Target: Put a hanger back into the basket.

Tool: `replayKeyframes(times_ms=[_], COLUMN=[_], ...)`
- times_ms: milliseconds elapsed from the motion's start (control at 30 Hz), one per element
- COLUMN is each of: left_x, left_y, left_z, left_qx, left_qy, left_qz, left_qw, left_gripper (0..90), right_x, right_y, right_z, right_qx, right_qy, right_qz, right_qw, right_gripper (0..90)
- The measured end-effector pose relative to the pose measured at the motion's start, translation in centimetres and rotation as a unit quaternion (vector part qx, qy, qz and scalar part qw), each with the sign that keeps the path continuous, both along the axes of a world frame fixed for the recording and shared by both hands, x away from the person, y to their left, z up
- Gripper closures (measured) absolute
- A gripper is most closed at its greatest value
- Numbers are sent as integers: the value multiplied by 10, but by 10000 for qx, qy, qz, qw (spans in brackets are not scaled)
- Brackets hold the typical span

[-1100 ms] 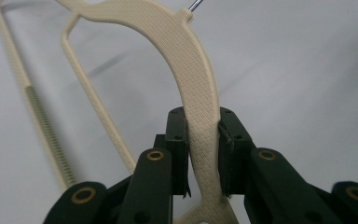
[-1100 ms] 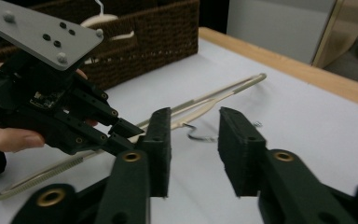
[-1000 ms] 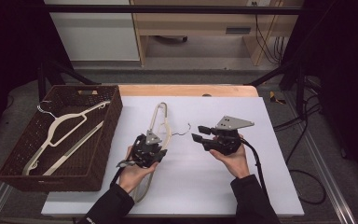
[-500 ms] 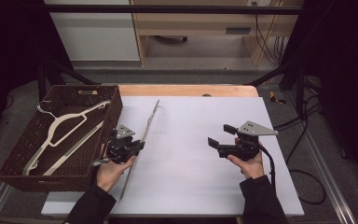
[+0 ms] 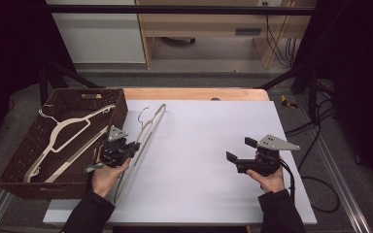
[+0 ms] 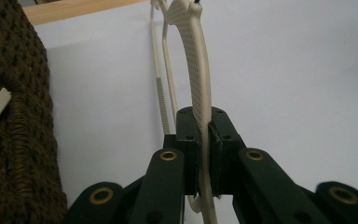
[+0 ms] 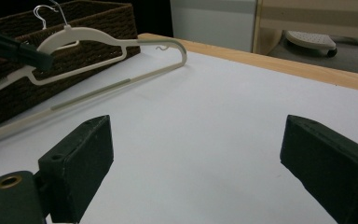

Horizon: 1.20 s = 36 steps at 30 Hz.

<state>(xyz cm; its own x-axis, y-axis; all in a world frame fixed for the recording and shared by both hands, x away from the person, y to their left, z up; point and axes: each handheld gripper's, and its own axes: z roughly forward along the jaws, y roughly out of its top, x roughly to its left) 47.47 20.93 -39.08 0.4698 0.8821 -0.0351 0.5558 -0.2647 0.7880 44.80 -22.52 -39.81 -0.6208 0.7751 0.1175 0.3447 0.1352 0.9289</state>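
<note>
Beside basket [image 5: 9, 170] left tool [image 5: 135, 145] clamps hanger [image 5: 148, 127]; right tool [image 5: 240, 150] gapes empty

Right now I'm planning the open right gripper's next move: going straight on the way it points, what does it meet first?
Probably the beige hanger held by the left gripper; bare white table lies between, though depth is unclear.

Left gripper [image 5: 126, 145], clamped on the cream plastic clothes hanger [image 5: 148, 127], has carried it from table centre leftward, up beside the dark brown woven basket [image 5: 119, 104]. Hanger went from lying flatter near the middle to standing on edge, hook [image 5: 143, 112] toward the far side, lower end trailing past the left hand [image 5: 108, 171].

Right gripper [image 5: 240, 154] has drawn away to the right side of the white tabletop [image 5: 209, 136]; its jaws have just been opening, nothing between them.
</note>
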Motion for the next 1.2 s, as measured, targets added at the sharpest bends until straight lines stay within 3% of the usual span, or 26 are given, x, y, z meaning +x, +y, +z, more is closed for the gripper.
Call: replayKeyframes(times_ms=[100, 200, 300, 533, 700, 900, 1200], left_x=[-2, -3, -7, -18, -28, -39, -40], left_y=[5, 9, 9, 16, 18, 19, 34], left_z=[3, 7, 10, 28, 46, 70, 104], left_qx=[-32, -145, -158, -386, -412, -422, -380], left_qy=[-66, -19, -142, -285, -471, -734, -965], left_qz=[60, -40, -76, -522, -879, -1267, -1650], left_qw=[10000, 9999, 9997, 9975, 9942, 9883, 9808], left_gripper=[857, 863, 863, 863, 864, 864, 864], right_x=[-3, -6, -9, -16, -20, -24, -28], right_y=[-5, -7, -10, -17, -23, -29, -34], right_z=[-1, -2, -2, -1, 0, 2, 4], right_qx=[-14, -1, -18, 80, 151, 187, 189], right_qy=[24, 36, 5, -41, -76, -128, -179], right_qz=[-36, -84, -69, -25, -105, -163, -226], right_qw=[10000, 10000, 10000, 10000, 9998, 9996, 9994], right_gripper=[90, 88, 84, 66, 54, 52, 43])
